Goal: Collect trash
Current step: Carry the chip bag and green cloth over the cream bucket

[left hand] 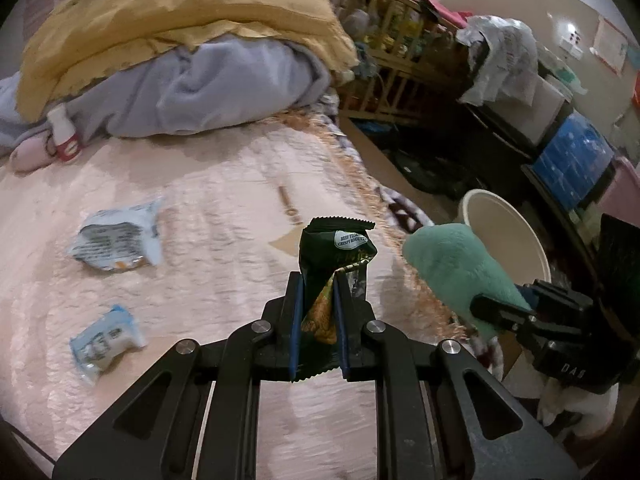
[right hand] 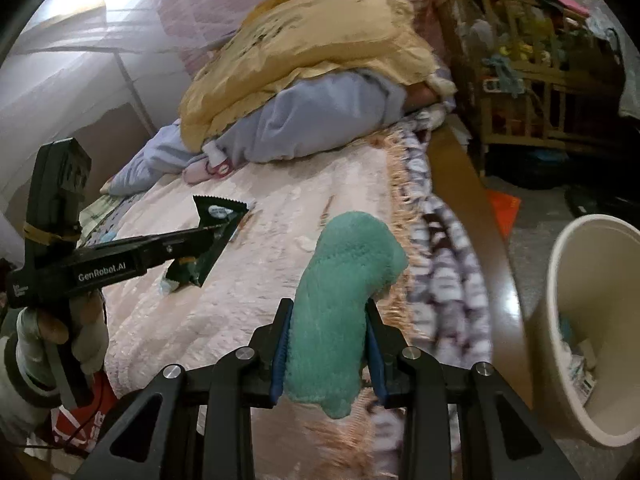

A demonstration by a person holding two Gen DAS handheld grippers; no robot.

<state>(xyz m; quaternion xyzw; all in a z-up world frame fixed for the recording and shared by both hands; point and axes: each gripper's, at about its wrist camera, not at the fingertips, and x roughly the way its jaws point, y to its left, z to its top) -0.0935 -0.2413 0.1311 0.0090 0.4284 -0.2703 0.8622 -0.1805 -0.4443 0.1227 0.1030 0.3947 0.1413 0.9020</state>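
Note:
My left gripper [left hand: 317,280] is shut on a dark green biscuit wrapper [left hand: 336,252], held upright above the pink bedspread [left hand: 208,208]. In the right wrist view the same wrapper [right hand: 212,216] sticks out of the left gripper [right hand: 216,236], which a gloved hand carries. My right gripper [right hand: 326,308] is shut on a folded teal cloth [right hand: 344,276]; this cloth [left hand: 452,268] also shows at the bed's right edge. A cream waste bin [right hand: 596,320] stands on the floor beside the bed, with some scraps inside. Two light blue wrappers [left hand: 120,240] [left hand: 104,340] lie on the bedspread.
A yellow quilt over a lilac blanket [left hand: 192,52] is piled at the head of the bed. A wooden cot [left hand: 384,56] and cluttered shelves with a blue box [left hand: 572,160] line the far side. The bed's wooden side rail [right hand: 472,208] runs between bedspread and bin.

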